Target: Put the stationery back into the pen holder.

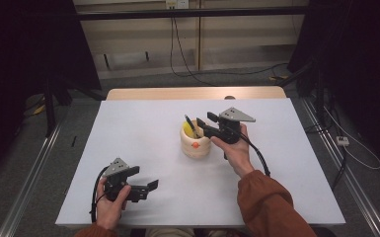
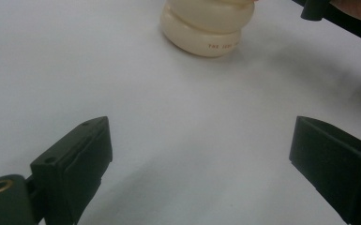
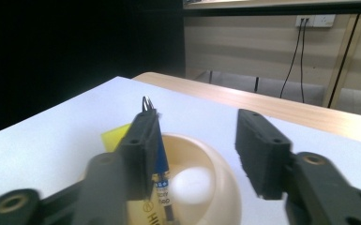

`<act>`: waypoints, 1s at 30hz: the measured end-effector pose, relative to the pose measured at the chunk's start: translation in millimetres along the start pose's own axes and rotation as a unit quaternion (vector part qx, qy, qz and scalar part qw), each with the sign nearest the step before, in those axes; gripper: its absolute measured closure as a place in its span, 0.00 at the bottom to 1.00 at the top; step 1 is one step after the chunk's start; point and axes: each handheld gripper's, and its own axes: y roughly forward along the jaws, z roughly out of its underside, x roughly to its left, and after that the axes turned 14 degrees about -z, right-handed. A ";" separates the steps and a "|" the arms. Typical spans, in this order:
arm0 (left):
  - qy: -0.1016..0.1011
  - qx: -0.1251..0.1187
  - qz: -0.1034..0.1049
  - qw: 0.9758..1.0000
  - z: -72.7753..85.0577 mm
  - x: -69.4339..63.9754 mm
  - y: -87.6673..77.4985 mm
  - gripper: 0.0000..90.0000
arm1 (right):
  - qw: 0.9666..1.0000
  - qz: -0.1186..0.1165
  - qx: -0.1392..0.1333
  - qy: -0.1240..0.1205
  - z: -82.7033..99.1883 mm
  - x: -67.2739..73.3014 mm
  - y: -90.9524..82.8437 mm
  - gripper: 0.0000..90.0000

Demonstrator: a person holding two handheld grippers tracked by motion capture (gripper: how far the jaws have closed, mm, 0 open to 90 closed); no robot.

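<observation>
A cream ribbed cup (image 1: 195,144) stands mid-table with a dark blue pen (image 1: 191,126) and a yellow item (image 1: 187,129) upright in it. My right gripper (image 1: 203,123) hovers at the cup's rim from the right, open. In the right gripper view its jaws (image 3: 197,140) straddle the cup's mouth (image 3: 215,187). The pen (image 3: 161,168) leans against the inner face of the left jaw, and the right jaw stands clear of it. My left gripper (image 1: 145,178) rests low at the table's front left, open and holding nothing (image 2: 201,140), with the cup (image 2: 206,28) farther ahead of it.
The white tabletop (image 1: 143,133) has a wooden strip (image 1: 192,93) along its far edge. Dark stands and cables sit on the floor around the table, and metal rails run along both sides. A wall socket (image 3: 315,19) with cords is on the back wall.
</observation>
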 end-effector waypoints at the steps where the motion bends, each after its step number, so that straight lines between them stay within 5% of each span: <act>1: 0.000 0.000 0.000 1.000 0.0 -0.2 0.0 0.07 | 1.000 -0.001 -0.001 -0.001 -0.4 -0.4 -0.5 0.49; 13: -0.003 0.003 -0.004 1.000 0.2 1.0 -0.1 0.07 | 1.000 0.000 -0.004 0.021 -3.1 -2.8 -4.9 0.22; 20: 0.000 0.005 -0.003 1.000 -0.9 -0.6 1.4 0.07 | 1.000 0.003 0.020 0.021 -2.7 -5.6 -8.3 0.10; 30: -0.002 0.001 -0.002 1.000 -0.9 1.2 1.3 0.07 | 0.999 -0.001 0.033 0.030 4.9 -3.5 -22.3 0.07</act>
